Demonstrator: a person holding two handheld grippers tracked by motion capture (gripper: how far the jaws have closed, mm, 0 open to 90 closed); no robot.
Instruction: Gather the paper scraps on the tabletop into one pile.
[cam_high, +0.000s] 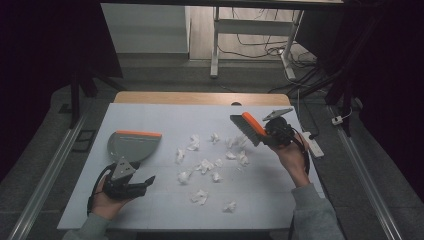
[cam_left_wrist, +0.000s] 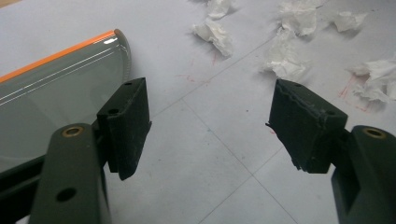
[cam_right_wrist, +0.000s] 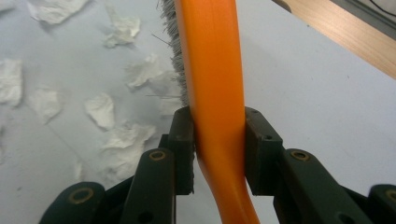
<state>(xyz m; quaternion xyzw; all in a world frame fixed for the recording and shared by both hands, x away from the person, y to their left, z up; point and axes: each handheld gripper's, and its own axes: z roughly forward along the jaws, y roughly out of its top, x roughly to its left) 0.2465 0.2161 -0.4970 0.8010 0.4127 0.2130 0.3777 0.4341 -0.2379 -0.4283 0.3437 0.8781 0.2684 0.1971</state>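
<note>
Right gripper (cam_high: 272, 131) fingers clamp brush (cam_high: 248, 128) handle; bristles over paper scraps (cam_high: 205, 165). Left gripper (cam_high: 131, 184) fingers wide, empty, dustpan (cam_high: 131, 145) just beyond them. Risk: unheld dustpan slides, scraps scatter off bench (cam_high: 150, 115).

Gripping an orange-backed brush (cam_high: 248, 128) in the right gripper (cam_high: 276, 132), just right of the scattered paper scraps (cam_high: 207, 162). Resting the left gripper (cam_high: 131, 183) left of the scraps, near the grey dustpan (cam_high: 131, 145).

One brush (cam_high: 247, 128) — one dustpan (cam_high: 132, 145).
</note>
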